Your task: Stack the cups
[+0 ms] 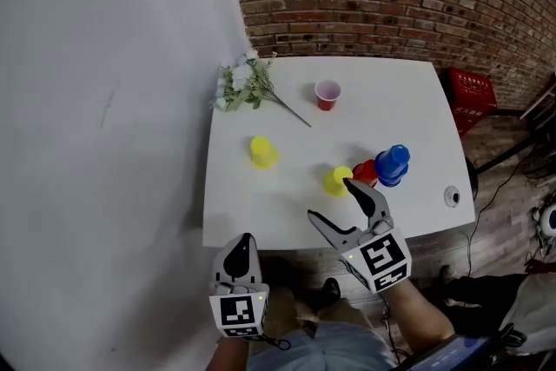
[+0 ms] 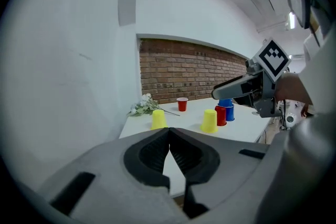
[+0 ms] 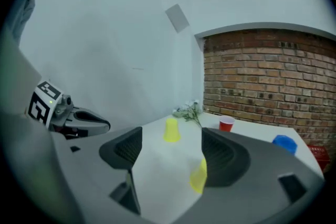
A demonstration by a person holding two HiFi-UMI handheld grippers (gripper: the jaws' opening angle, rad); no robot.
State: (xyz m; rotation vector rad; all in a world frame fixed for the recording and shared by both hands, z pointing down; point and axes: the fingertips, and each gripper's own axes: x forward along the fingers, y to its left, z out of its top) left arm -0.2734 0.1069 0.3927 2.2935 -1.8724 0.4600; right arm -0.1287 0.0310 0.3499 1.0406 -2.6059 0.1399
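Left gripper, fingers shut and empty, is hanging farther from the near yellow cup than the right gripper, whose wide-open empty fingers are standing just short of that upturned cup on the desk.

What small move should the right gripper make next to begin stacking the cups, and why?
Probably shift the right gripper slightly towards the nearer yellow cup, so that the cup sits between its fingers. They stand open and empty, and in the right gripper view that cup lies off-centre, partly behind one finger. The left gripper is shut and further back.
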